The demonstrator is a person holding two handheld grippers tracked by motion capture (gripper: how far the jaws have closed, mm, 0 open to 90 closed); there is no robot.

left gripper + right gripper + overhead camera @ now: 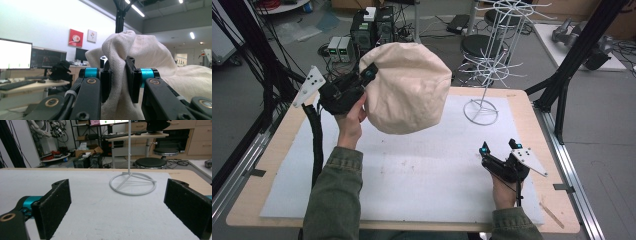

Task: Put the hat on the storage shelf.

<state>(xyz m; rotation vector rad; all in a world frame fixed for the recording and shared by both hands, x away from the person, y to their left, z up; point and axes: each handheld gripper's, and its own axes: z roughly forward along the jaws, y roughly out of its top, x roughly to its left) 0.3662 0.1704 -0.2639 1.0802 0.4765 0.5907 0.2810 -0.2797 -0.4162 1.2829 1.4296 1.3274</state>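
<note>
The left gripper (117, 75) pinches a fold of the cloth hat (409, 92), holding it clear of the table (532, 115) — likely bound for the rack (492, 55). The right gripper (117, 207) rests low, jaws spread and empty — facing the rack's base.

My left gripper (371, 76) lifts the bag (407, 92) above the counter's (522, 107) left; the rack (484, 60) stands back right, beyond my right gripper (501, 152).

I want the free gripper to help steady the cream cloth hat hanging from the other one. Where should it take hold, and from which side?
Probably the hanging edge of the cream cloth hat opposite the left gripper, which pinches a fold at its left. The right gripper, jaws open above the white mat, could come in from the right: the fabric there is soft and thin enough to pinch.
</note>
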